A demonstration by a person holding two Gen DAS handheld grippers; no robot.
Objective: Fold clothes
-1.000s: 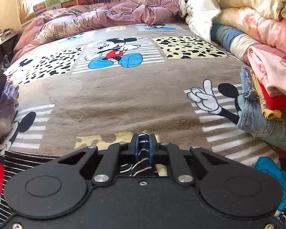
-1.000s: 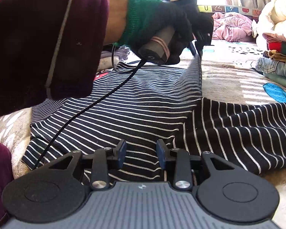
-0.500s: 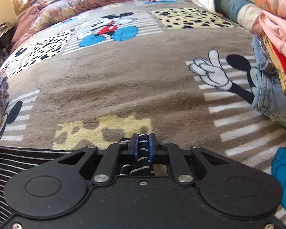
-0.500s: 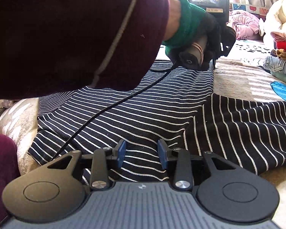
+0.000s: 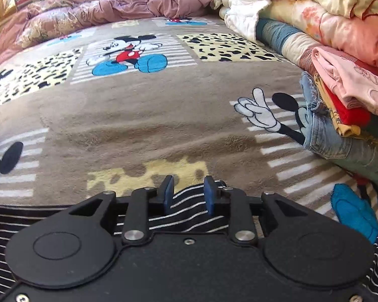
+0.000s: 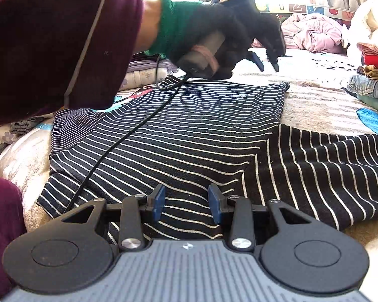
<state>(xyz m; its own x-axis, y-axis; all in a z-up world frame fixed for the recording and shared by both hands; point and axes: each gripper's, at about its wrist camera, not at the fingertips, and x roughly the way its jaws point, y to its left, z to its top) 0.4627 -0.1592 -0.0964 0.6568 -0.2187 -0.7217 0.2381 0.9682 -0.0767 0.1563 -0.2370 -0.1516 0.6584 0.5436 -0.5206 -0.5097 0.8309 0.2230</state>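
My left claw (image 5: 186, 192) is opening, letting the striped shirt (image 6: 189, 130) fall folded; my right claw (image 6: 186, 202) hovers open. Next: the sleeve (image 6: 327, 166).

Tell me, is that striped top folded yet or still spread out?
Partly folded: one side of the striped top lies doubled over the body with a straight edge, while a sleeve is spread sideways.

Maroon sleeve (image 6: 50, 42), green cuff (image 6: 168, 25), black glove (image 6: 239, 30); black gripper bodies, blue jaws, silver screws.
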